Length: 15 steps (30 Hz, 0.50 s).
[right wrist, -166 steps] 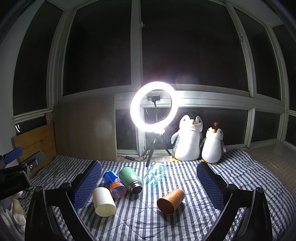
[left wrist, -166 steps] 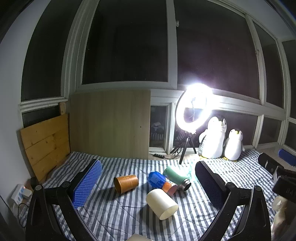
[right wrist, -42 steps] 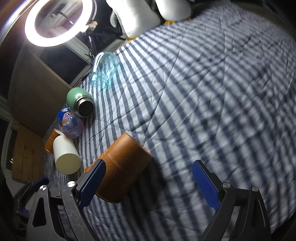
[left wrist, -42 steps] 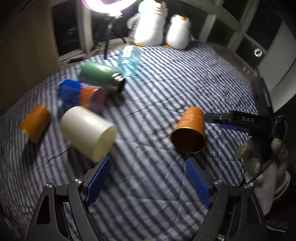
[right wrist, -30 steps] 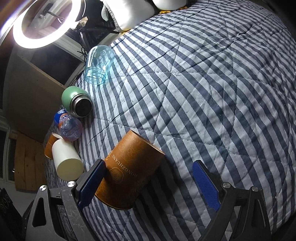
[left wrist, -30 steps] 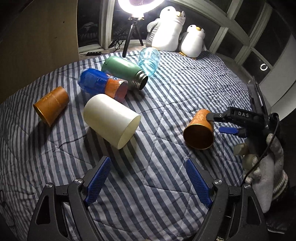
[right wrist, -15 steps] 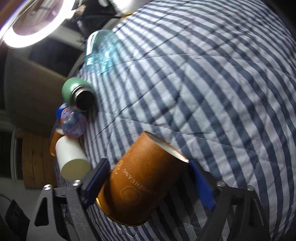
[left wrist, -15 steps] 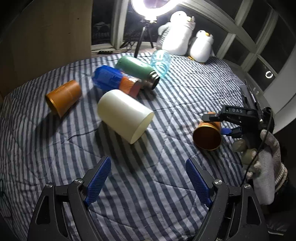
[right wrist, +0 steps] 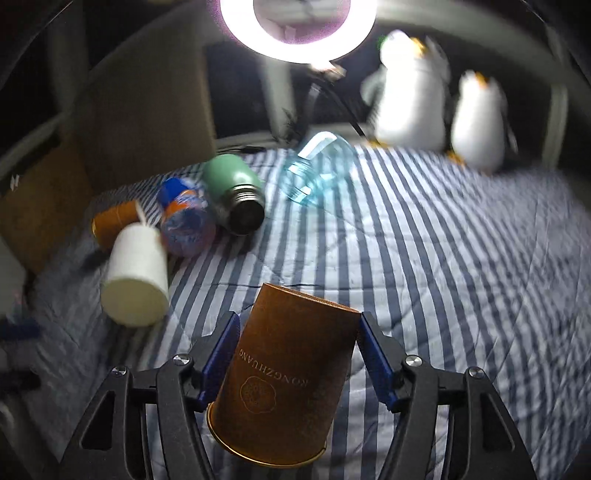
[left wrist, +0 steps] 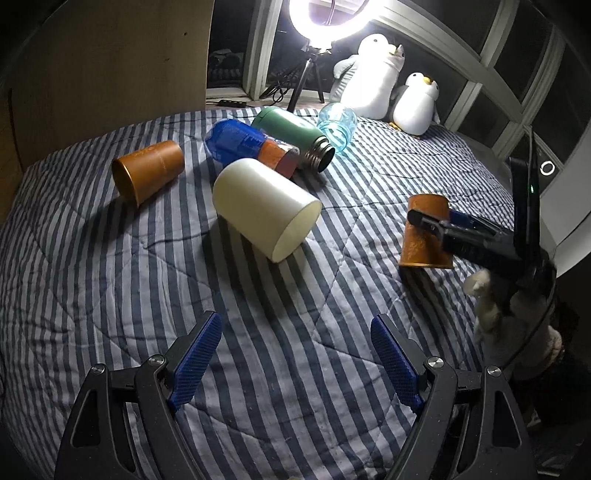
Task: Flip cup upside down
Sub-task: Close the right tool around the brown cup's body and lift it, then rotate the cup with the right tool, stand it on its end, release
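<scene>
Left wrist view, lower edge: left tool (left wrist: 295, 354) released, blue ribbed pads wide apart over bare blue-and-white striped quilted bed cover (left wrist: 147, 280), grasping nothing. Upper left: a second copper-brown paper cup (left wrist: 147, 171) on its side, mouth toward the lower left. Centre: large cream cylindrical cup (left wrist: 264, 208) lying with mouth toward the lower right, just in front of a blue plastic bottle with an orange label (left wrist: 251, 149), a green metal flask with an open threaded neck (left wrist: 295, 138) and a clear pale-blue glass jar (left wrist: 338, 125). Top centre: bright ring light on a tripod (left wrist: 328, 16); upper right: two white plush penguins (left wrist: 395, 86).

Right of centre in that view: the copper-brown paper cup with printed lettering (left wrist: 426, 230), mouth down, base up, rim at or just above the cover, contact not discernible. Clenched across its wall by the right tool (left wrist: 430, 223).

Right wrist view, lower centre: same cup (right wrist: 286, 369) between the blue pads of the right tool (right wrist: 295, 356), gripped at mid-wall, wide gold-edged rim nearest the lens.

Handling, as judged: light, thin-walled, easily dented or ovalled under a hard squeeze; slightly tapered and smooth, so liable to slip toward the narrow base. Best held mid-height, pads square on opposite sides, gentle pressure only. Soft, wrinkled cover beneath, hence a wobble risk on release; rim best set flat before opening.
</scene>
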Available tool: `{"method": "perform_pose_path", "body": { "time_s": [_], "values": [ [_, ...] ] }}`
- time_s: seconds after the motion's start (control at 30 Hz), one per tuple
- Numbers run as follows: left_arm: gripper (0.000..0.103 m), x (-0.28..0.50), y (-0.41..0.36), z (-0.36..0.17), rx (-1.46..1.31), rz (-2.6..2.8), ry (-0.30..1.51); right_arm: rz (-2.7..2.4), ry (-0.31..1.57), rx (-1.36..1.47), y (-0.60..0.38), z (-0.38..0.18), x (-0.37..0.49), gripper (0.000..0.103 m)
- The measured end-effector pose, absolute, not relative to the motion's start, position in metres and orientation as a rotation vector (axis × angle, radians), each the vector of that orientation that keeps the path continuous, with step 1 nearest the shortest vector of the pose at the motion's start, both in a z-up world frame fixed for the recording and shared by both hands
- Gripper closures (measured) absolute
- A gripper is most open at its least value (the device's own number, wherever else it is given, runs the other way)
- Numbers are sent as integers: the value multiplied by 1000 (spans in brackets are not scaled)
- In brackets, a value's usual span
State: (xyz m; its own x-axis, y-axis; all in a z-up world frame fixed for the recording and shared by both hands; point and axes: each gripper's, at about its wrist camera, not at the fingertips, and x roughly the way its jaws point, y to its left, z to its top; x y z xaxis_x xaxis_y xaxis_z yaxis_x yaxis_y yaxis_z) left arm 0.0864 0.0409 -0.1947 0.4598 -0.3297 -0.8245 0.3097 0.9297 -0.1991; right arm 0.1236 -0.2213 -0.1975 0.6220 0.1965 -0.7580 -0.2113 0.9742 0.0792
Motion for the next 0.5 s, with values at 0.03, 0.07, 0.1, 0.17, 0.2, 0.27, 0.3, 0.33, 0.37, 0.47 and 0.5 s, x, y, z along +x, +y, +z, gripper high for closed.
{"method": "perform_pose_path", "body": {
  "time_s": [0.03, 0.07, 0.1, 0.17, 0.2, 0.27, 0.3, 0.33, 0.37, 0.47, 0.5],
  "values": [
    [17, 84, 41, -195, -18, -391, 1014, 247, 850, -36, -220, -198, 119, 42],
    [18, 82, 41, -194, -14, -388, 1006, 263, 836, -49, -216, -200, 115, 42],
    [18, 81, 41, -193, -14, -386, 1001, 267, 829, -53, -216, -201, 112, 42],
    [18, 78, 41, -192, -20, -382, 991, 269, 816, -57, -216, -202, 106, 42],
    [18, 77, 40, -191, -21, -384, 987, 271, 809, -54, -217, -203, 102, 42],
    [18, 73, 37, -190, -16, -391, 979, 276, 793, -52, -218, -204, 98, 42],
    [18, 72, 36, -190, -15, -393, 978, 277, 789, -50, -218, -203, 94, 42],
    [17, 70, 35, -190, -15, -396, 975, 278, 787, -48, -219, -203, 92, 43],
    [18, 69, 34, -190, -14, -397, 974, 278, 783, -44, -221, -204, 92, 44],
    [18, 66, 32, -190, -9, -399, 970, 280, 762, -38, -224, -200, 81, 45],
    [18, 66, 31, -189, -8, -401, 969, 284, 755, -39, -224, -199, 78, 45]
  ]
}}
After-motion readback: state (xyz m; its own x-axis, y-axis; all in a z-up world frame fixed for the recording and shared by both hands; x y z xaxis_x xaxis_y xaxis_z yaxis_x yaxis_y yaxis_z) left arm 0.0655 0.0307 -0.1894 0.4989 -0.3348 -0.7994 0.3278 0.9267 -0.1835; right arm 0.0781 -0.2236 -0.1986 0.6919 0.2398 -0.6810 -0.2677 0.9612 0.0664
